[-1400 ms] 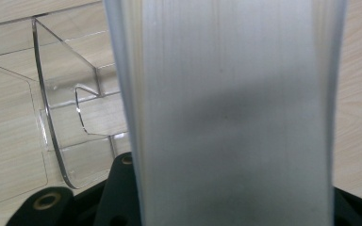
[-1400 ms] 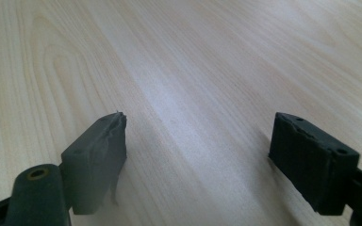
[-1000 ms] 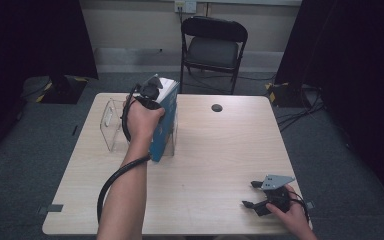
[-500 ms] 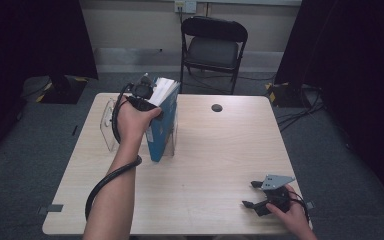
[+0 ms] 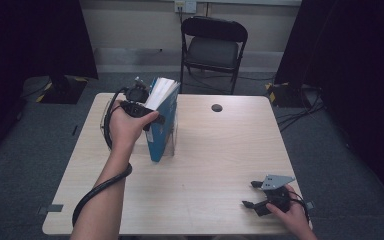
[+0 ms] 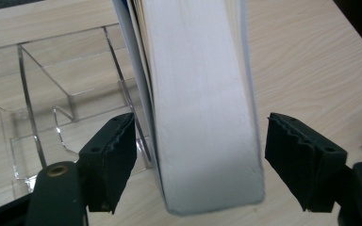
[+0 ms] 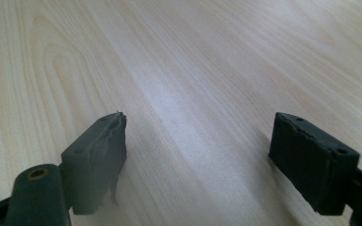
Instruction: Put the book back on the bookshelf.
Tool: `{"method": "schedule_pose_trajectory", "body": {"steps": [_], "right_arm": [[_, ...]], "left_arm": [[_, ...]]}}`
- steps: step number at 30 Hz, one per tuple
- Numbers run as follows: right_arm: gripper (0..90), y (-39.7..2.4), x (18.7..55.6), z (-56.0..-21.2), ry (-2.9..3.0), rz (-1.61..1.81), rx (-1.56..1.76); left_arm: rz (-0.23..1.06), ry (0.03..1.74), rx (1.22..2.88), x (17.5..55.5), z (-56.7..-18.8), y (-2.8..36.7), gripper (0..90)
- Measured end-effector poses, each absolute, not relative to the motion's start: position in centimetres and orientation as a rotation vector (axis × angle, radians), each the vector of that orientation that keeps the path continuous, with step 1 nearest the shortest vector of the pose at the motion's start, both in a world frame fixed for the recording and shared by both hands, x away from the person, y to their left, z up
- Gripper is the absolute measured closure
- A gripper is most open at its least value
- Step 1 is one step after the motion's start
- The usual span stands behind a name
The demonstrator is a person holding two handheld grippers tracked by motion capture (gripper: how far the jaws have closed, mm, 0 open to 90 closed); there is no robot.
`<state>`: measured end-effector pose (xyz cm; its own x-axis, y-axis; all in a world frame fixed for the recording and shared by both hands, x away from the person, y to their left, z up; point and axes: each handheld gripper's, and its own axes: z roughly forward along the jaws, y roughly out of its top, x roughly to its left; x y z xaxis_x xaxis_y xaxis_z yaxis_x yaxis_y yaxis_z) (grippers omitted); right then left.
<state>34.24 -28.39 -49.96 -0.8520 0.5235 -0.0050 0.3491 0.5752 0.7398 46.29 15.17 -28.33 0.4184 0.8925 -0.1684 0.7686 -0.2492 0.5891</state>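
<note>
At the table's far-left part, high view: thick book with a blue cover and white page block (image 5: pixel 161 122) stands upright on its edge, spine side down, leaning against or inside a clear acrylic holder (image 5: pixel 172 135). Which of the two, can't tell from above; the holder's walls are nearly invisible against the light wooden table (image 5: pixel 205 190).

Left gripper (image 5: pixel 147 112) sits at the book's top, near end. Its hand (image 5: pixel 125 125) covers most of the gripper body, so the jaw gap isn't readable from above. Left gripper view settles it: page block (image 6: pixel 202 103) sits between the two black jaws, with clear gaps on both sides and neither pad pressing. Jaws have just been opening; the book is between them but not gripped. Book's top and its cover are cut off by the frame there. Behind it the clear acrylic holder's (image 6: pixel 66 94) compartments show, with the left part cropped; can't tell where the book's bottom edge sits.

Right gripper (image 5: pixel 257 197) rests near the table's near-right corner, hand (image 5: pixel 292 217) partly cut off by the bottom edge. Right gripper view: jaws spread wide, nothing between them, just bare wood grain (image 7: pixel 193 70).

Black folding chair (image 5: pixel 214 47) behind the table, small dark round spot (image 5: pixel 217 107) on the tabletop; can't make out what it is.
</note>
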Motion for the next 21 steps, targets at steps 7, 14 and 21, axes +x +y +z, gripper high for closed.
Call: {"method": "schedule_pose_trajectory", "body": {"steps": [7, 14, 21], "right_arm": [[18.9, -28.4, 34.2, -50.0, 2.584, 1.141, 0.728], [18.9, -28.4, 34.2, -50.0, 2.584, 1.140, 0.727], [18.9, -28.4, 34.2, -50.0, 2.584, 1.141, 0.728]], "left_arm": [[0.246, 1.351, 2.079, 45.6, -28.4, 15.6, 21.1], [0.219, 1.306, 2.083, 44.7, -28.6, 16.0, 18.8], [0.201, 1.290, 2.102, 43.8, -29.2, 16.5, 17.9]]}}
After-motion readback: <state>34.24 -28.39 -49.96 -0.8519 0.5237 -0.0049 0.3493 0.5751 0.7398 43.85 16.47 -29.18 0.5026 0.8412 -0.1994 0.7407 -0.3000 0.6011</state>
